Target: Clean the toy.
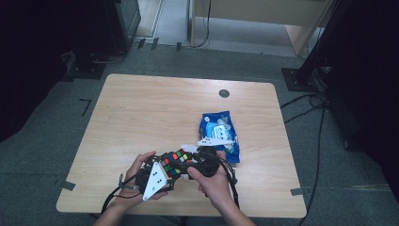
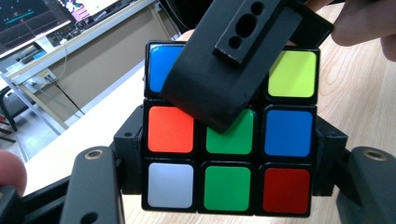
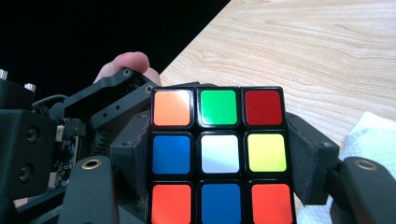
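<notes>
A scrambled Rubik's cube [image 1: 176,161] hangs just above the wooden table [image 1: 150,108] near its front edge, gripped from two sides. In the left gripper view the cube [image 2: 229,186] sits between the pads of my left gripper [image 2: 231,156], which is shut on it. A black finger [image 2: 224,74] of the right gripper crosses the cube's upper face there. The right gripper view has the cube [image 3: 217,156] pressed between both pads of my right gripper [image 3: 217,163], with the left gripper's body [image 3: 107,112] behind it. From above, my left gripper [image 1: 168,168] and right gripper [image 1: 187,162] meet at the cube.
A blue plastic packet [image 1: 219,128] lies right behind the right hand, with a white tissue [image 3: 369,140] beside it on the table. A dark round grommet [image 1: 224,93] sits near the far edge. Cables trail off the front edge.
</notes>
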Demonstrator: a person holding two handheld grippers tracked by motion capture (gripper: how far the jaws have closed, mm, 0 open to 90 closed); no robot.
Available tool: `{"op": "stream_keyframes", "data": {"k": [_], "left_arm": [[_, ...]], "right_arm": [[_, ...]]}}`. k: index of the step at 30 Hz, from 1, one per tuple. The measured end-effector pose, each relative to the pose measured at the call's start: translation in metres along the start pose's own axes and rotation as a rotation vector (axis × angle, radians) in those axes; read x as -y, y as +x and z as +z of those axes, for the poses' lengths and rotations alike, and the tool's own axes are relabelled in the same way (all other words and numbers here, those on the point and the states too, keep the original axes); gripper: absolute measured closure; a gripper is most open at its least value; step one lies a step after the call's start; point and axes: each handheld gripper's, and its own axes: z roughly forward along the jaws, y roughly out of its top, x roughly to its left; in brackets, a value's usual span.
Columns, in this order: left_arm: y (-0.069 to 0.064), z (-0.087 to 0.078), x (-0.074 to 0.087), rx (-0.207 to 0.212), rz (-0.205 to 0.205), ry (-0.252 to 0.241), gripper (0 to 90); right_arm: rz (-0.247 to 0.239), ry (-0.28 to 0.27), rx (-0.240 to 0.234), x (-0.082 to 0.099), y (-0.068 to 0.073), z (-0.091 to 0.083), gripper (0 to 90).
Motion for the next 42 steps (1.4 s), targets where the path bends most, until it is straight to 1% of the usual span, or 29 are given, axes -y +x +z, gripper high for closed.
{"op": "stream_keyframes", "data": {"k": [3,5,7,8,9,11,12,14,16,17,18,19,21,22,25,27,29,31,32,33,35,36,37,39,40,41,42], "left_arm": [[0.004,-0.001,0.001,-0.009,-0.023,0.002,34.0],[0.01,-0.002,0.003,-0.022,-0.047,0.003,34.1],[0.019,-0.005,0.007,-0.039,-0.077,0.01,34.1],[0.025,-0.006,0.01,-0.045,-0.098,0.013,34.1],[0.031,-0.007,0.013,-0.049,-0.131,0.013,34.1],[0.043,-0.009,0.02,-0.059,-0.197,0.019,34.1],[0.048,-0.01,0.024,-0.069,-0.223,0.023,34.1],[0.054,-0.013,0.027,-0.084,-0.247,0.025,34.1],[0.056,-0.016,0.027,-0.092,-0.254,0.015,34.1],[0.056,-0.016,0.026,-0.091,-0.253,0.011,34.1],[0.056,-0.016,0.026,-0.088,-0.255,0.006,34.1],[0.055,-0.016,0.025,-0.086,-0.254,0.004,34.1],[0.052,-0.014,0.024,-0.077,-0.244,0.007,34.1],[0.051,-0.013,0.023,-0.074,-0.241,0.008,34.1],[0.049,-0.012,0.022,-0.059,-0.24,0.008,34.1],[0.047,-0.012,0.021,-0.055,-0.242,0.005,34.1],[0.047,-0.012,0.021,-0.049,-0.239,0.006,34.1],[0.046,-0.012,0.02,-0.048,-0.238,0.005,34.1],[0.046,-0.012,0.02,-0.046,-0.239,0.004,34.1],[0.046,-0.012,0.02,-0.045,-0.24,0.003,34.1],[0.046,-0.011,0.02,-0.04,-0.244,0.0,34.1],[0.045,-0.011,0.02,-0.037,-0.243,-0.002,34.1],[0.045,-0.011,0.02,-0.035,-0.24,-0.002,34.1],[0.045,-0.011,0.02,-0.03,-0.238,-0.002,34.1],[0.044,-0.011,0.02,-0.029,-0.238,-0.003,34.1],[0.044,-0.011,0.02,-0.025,-0.241,-0.003,34.1],[0.043,-0.01,0.02,-0.022,-0.242,-0.003,34.1]], "right_arm": [[-0.014,-0.006,-0.017,-0.001,-0.002,-0.001,33.4],[-0.04,-0.02,-0.027,-0.002,-0.003,-0.004,31.4],[-0.053,-0.036,-0.039,-0.004,-0.005,-0.007,30.5],[-0.055,-0.05,-0.048,-0.005,-0.006,-0.01,30.1],[-0.059,-0.069,-0.047,-0.005,-0.008,-0.011,31.0],[-0.075,-0.101,-0.023,-0.005,-0.011,-0.013,31.0],[-0.08,-0.114,-0.007,-0.003,-0.014,-0.012,31.1],[-0.093,-0.12,0.052,0.001,-0.021,-0.007,32.2],[-0.127,-0.118,0.159,0.009,-0.028,-0.001,33.7],[-0.152,-0.103,0.214,0.013,-0.032,0.004,34.3],[-0.174,-0.087,0.263,0.017,-0.035,0.009,35.6],[-0.189,-0.073,0.298,0.021,-0.038,0.013,37.4],[-0.209,-0.045,0.338,0.029,-0.043,0.022,40.1],[-0.232,-0.02,0.379,0.033,-0.045,0.027,40.5],[-0.279,0.013,0.451,0.04,-0.046,0.038,41.3],[-0.289,0.049,0.466,0.043,-0.049,0.044,42.6],[-0.297,0.087,0.492,0.046,-0.054,0.05,45.5],[-0.302,0.073,0.498,0.047,-0.055,0.049,52.5],[-0.301,0.074,0.5,0.047,-0.056,0.049,58.0],[-0.299,0.074,0.499,0.046,-0.057,0.047,65.8],[-0.282,0.08,0.485,0.045,-0.059,0.044,79.1],[-0.278,0.083,0.479,0.044,-0.059,0.042,82.9],[-0.282,0.075,0.478,0.044,-0.058,0.04,84.5],[-0.286,0.04,0.458,0.04,-0.054,0.033,85.9],[-0.285,0.006,0.443,0.037,-0.05,0.027,86.2],[-0.286,-0.018,0.432,0.034,-0.046,0.023,86.3],[-0.292,-0.058,0.413,0.029,-0.039,0.015,86.4]]}}
